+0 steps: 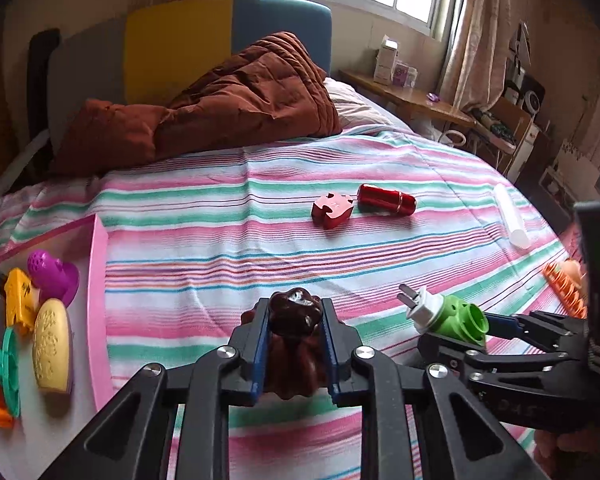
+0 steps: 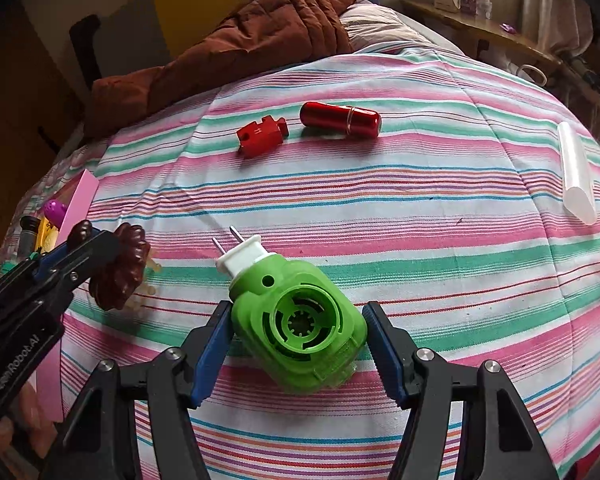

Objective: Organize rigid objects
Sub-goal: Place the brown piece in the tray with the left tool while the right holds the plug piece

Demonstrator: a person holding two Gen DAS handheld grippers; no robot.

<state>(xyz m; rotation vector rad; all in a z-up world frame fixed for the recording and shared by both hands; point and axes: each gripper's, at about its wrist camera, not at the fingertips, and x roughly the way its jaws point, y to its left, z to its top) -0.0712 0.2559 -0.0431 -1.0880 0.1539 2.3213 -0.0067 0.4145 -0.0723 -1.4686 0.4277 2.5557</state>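
Observation:
My left gripper [image 1: 295, 312] is shut on a dark brown hair claw clip [image 1: 296, 344], held just above the striped bed; it also shows in the right wrist view [image 2: 118, 270]. My right gripper [image 2: 296, 320] is open, its jaws on either side of a green plug-in device with a white two-pin plug [image 2: 300, 320], which lies on the bed; the left jaw touches it or nearly so. The device also shows in the left wrist view [image 1: 448, 314]. A red puzzle block [image 1: 332, 210] and a red metal cylinder [image 1: 386, 199] lie farther back.
A pink tray [image 1: 98, 264] at the left holds a purple mould, yellow pieces and other toys. A white tube [image 1: 510, 216] lies at the right. An orange comb-like item [image 1: 564, 284] lies at the bed's right edge. A brown quilt [image 1: 240, 100] covers the far end.

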